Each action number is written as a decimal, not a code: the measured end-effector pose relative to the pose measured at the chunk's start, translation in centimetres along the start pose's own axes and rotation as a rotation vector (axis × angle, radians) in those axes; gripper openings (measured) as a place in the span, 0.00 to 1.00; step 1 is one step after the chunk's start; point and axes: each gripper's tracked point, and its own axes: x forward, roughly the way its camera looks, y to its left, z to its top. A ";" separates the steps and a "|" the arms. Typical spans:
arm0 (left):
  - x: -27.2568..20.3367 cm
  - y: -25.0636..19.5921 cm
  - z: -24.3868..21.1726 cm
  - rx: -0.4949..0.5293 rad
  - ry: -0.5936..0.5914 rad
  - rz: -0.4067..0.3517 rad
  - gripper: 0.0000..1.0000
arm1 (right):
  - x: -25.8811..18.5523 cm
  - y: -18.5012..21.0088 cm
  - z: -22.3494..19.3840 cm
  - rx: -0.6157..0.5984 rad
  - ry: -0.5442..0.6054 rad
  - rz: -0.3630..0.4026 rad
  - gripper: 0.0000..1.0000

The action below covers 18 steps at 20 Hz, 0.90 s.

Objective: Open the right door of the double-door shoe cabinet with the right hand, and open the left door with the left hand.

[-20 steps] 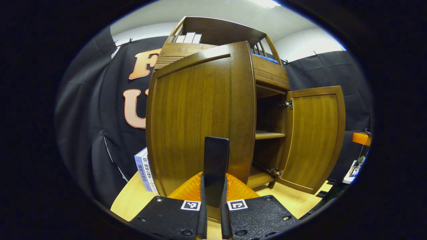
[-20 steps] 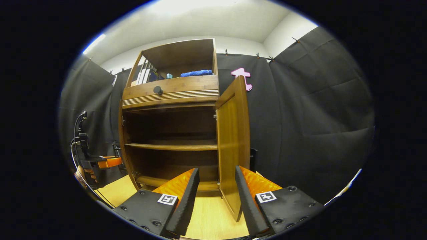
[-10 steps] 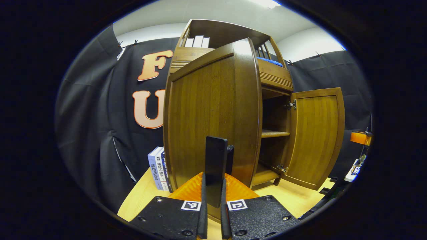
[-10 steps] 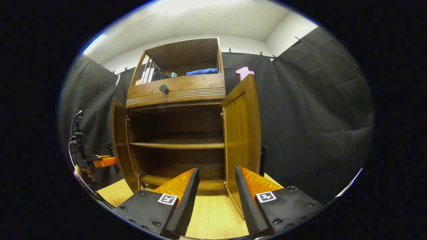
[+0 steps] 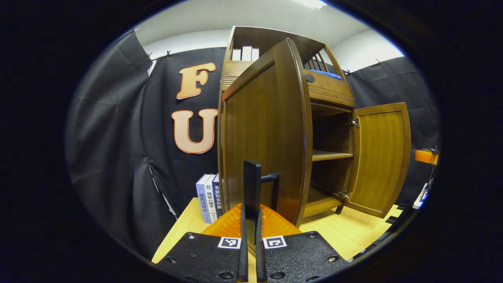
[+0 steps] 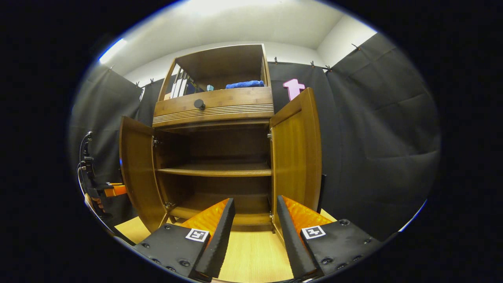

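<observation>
Left gripper (image 5: pixel 250 220) fingers pressed together, nothing visibly between them, just before the left door (image 5: pixel 264 129) and its dark handle (image 5: pixel 272 184). Right gripper (image 6: pixel 255 228) fingers spread, empty, facing the shoe cabinet (image 6: pixel 214 106) — both doors swung wide, right door (image 6: pixel 296 157) beside the bare shelf (image 6: pixel 214 171)

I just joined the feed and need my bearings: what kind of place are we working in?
Most likely a staged recording booth, not a home: black cloth hangs as the walls, and a wooden shoe cabinet stands alone on a pale wood surface, with a few books propped beside it.
</observation>
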 end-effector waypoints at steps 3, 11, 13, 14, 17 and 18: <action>-0.8 1.9 -0.2 -0.006 0.000 0.035 0.04 | 0.2 0.6 0.0 0.006 -0.001 0.007 0.72; -1.1 5.2 -0.2 -0.031 -0.026 0.062 0.01 | 0.7 1.2 -0.1 0.012 0.004 -0.009 0.71; -1.2 5.1 -0.3 -0.032 -0.020 0.046 0.01 | 0.8 1.1 0.0 0.015 0.002 -0.013 0.72; -1.1 5.1 -0.3 -0.023 -0.019 0.040 0.00 | 0.8 1.3 0.0 0.015 0.003 -0.014 0.71; -1.1 5.8 -0.2 -0.010 -0.020 0.035 0.01 | 1.1 1.6 -0.2 0.015 0.007 -0.011 0.71; -1.1 6.2 -0.3 -0.009 -0.020 0.037 0.01 | 1.1 1.7 -0.4 0.016 0.009 -0.011 0.72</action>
